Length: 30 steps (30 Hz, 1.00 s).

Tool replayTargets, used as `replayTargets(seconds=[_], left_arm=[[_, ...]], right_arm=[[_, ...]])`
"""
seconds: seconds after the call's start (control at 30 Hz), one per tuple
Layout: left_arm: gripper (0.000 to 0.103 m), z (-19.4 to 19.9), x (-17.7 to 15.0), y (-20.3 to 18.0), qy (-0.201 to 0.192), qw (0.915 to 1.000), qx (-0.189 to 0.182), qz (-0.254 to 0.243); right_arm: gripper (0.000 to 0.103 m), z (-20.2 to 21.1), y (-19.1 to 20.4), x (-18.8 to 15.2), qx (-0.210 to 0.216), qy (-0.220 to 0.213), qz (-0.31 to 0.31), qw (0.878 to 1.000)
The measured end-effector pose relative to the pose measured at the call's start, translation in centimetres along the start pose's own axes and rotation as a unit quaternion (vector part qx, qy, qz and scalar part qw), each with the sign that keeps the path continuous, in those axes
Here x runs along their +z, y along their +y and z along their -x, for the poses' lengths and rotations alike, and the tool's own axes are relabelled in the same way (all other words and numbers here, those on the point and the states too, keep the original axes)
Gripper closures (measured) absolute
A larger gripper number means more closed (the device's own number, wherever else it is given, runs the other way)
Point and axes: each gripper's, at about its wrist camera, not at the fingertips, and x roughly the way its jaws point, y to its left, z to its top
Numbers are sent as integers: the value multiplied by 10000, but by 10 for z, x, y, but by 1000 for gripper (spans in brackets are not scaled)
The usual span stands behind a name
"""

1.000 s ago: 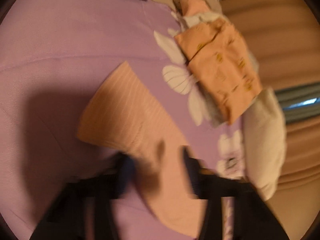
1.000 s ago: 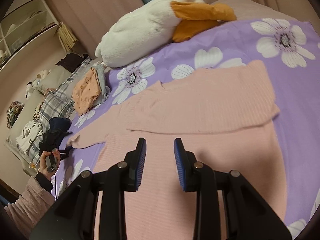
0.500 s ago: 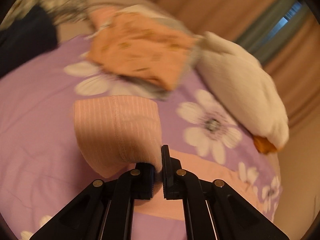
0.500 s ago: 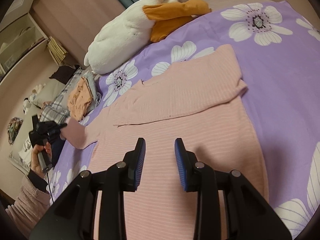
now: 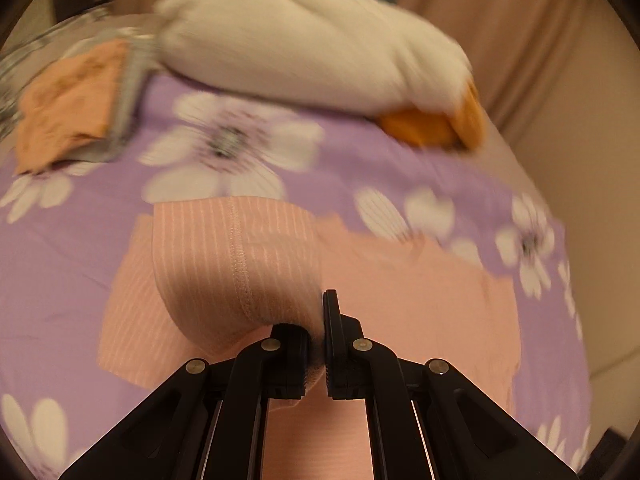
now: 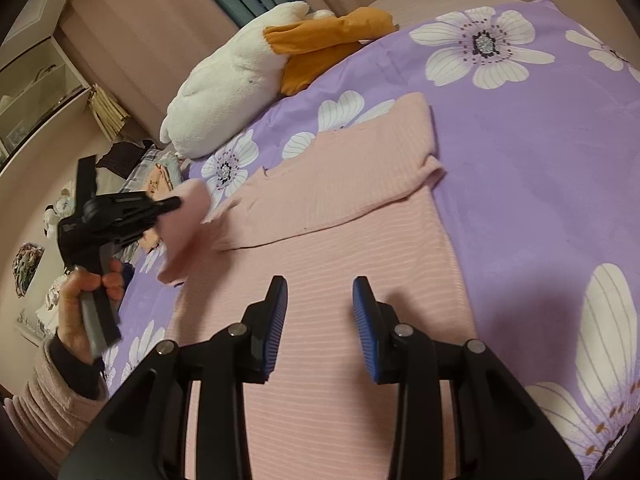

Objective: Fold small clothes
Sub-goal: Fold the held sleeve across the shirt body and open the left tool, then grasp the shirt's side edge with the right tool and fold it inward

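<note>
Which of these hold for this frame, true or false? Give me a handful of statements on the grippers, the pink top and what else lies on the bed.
1. The left gripper is shut on a sleeve of the pink top. True.
2. The right gripper grips the top's hem. False: its jaws stand open above the top's body, holding nothing.
3. The other sleeve already lies folded across the body. True.
4. The plush goose lies on the top. False: it lies apart from it, at the far edge of the purple bedspread.
5. A folded orange garment lies on the bedspread beyond the top. True.
</note>
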Motion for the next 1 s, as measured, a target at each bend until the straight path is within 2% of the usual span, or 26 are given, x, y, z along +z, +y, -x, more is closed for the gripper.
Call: replayTargets(seconds=[0.2,0.23,0.27,0.3,0.33,0.37,0.47,0.57,0.7,0.77,0.87,1.0], left_arm=[[100,-32,-33,-38,859,9949,-146,-515],[96,-34,-38,-42,946,9933,-143,-652],[78,-35,-41,-45,1034,9913,-135,-800],[65,-35,-46,-48,1163,9879,-150,-1014],[45,-33,-49,-48,1201,9863,-241,-1105],[41,-28,-52,-47,1175,9854,-366,-1173],[39,-10,-56,-41,1041,9833,-622,-1357],[38,9,-61,-24,1012,9838,-655,-1326],[38,30,-75,15,915,9890,-660,-957],[38,39,-79,38,864,9922,-588,-674],[38,48,-82,66,806,9948,-548,-278],[38,54,-85,95,768,9952,-585,175]], right_arm=[[56,3,-14,2,1,54,-187,9998],[53,2,-14,5,16,63,-203,9998],[49,0,-14,7,32,75,-218,9997],[49,-2,-14,10,72,92,-255,9996],[48,-4,-13,12,116,90,-283,9995],[48,-7,-11,15,178,90,-307,9993],[48,-20,-1,26,299,118,-303,9990],[48,-38,16,36,394,219,-199,9988],[48,-66,61,43,580,471,539,9957],[48,-84,94,43,643,633,1183,9889],[48,-116,137,39,360,791,2152,9727],[49,-162,173,30,136,1225,3130,9417]])
